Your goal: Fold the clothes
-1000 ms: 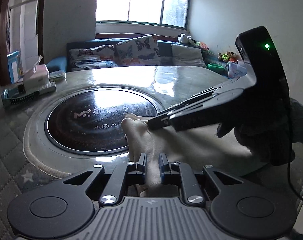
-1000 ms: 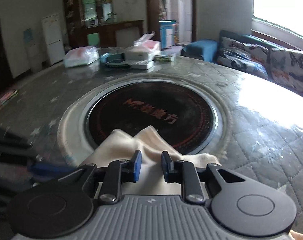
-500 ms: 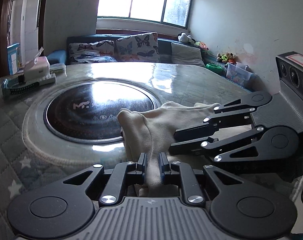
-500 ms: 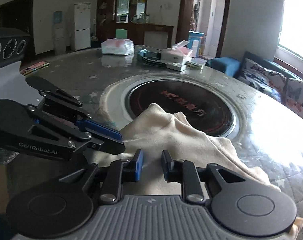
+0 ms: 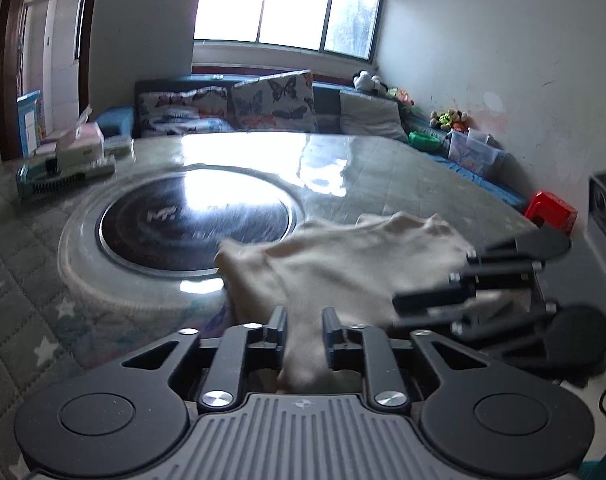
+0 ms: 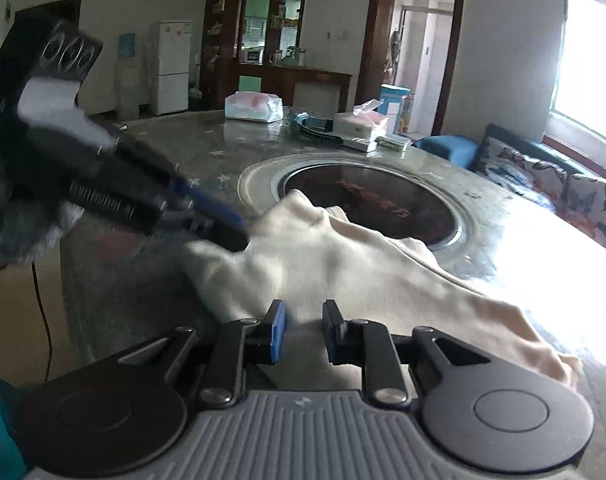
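Left wrist view: your left gripper pinches the cream garment, bunched on the table beside the dark round hob. Your right gripper also grips cloth. Step judged: spreading. Next, draw the edges apart evenly.

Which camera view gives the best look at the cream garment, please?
The right wrist view: the cream garment spreads from the black disc to the table edge, both ends visible. The left wrist view shows it bunched, blurred, and partly hidden behind the right gripper.
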A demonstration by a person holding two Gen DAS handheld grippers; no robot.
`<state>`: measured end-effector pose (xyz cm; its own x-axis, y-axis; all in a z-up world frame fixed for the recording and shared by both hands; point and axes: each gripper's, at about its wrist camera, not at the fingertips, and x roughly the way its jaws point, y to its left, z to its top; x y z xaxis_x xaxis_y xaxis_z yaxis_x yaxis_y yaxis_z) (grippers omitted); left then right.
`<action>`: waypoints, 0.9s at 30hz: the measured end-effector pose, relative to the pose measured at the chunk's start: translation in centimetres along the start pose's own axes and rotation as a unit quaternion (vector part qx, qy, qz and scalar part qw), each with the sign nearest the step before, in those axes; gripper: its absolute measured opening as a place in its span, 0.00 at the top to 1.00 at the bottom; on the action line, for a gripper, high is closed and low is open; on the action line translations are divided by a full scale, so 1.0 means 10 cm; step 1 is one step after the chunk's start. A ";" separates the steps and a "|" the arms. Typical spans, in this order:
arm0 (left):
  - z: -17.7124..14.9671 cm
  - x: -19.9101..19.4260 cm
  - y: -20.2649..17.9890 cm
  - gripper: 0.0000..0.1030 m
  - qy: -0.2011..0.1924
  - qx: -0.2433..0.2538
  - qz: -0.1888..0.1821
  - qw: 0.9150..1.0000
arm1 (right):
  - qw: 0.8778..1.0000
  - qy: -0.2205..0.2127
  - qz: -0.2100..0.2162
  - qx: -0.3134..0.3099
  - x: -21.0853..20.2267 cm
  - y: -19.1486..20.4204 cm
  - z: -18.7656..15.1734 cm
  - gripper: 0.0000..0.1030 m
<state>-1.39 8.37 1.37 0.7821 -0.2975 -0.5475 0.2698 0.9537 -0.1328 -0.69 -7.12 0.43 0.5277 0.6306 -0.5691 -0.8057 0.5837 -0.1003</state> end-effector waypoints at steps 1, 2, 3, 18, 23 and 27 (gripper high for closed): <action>0.01 0.04 -0.03 0.72 -0.002 0.002 -0.002 1.000 | 1.000 -0.005 -0.004 0.009 -0.03 0.00 -0.01 0.81; 0.02 0.08 -0.06 0.72 -0.003 0.005 -0.004 1.000 | 1.000 -0.009 -0.009 0.018 -0.06 0.00 -0.02 0.81; 0.03 0.13 -0.09 0.72 -0.005 0.008 -0.007 1.000 | 1.000 -0.011 -0.012 0.026 -0.07 -0.01 -0.02 0.81; -0.04 0.38 -0.13 0.72 0.011 0.013 0.005 1.000 | 0.988 -0.002 -0.101 0.118 -0.47 -0.36 -0.44 0.83; -0.03 0.39 -0.12 0.71 0.012 0.011 0.004 1.000 | 0.981 -0.013 -0.120 0.153 -0.68 -0.51 -0.53 0.84; -0.04 0.38 -0.13 0.70 0.013 0.012 0.005 1.000 | 0.976 -0.008 -0.129 0.178 -0.74 -0.65 -0.65 0.94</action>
<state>1.03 6.00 -0.90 0.7706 -0.2856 -0.5698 0.2755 0.9554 -0.1063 -1.09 -18.94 0.02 0.7066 0.4461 -0.5493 -0.5031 0.8626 0.0533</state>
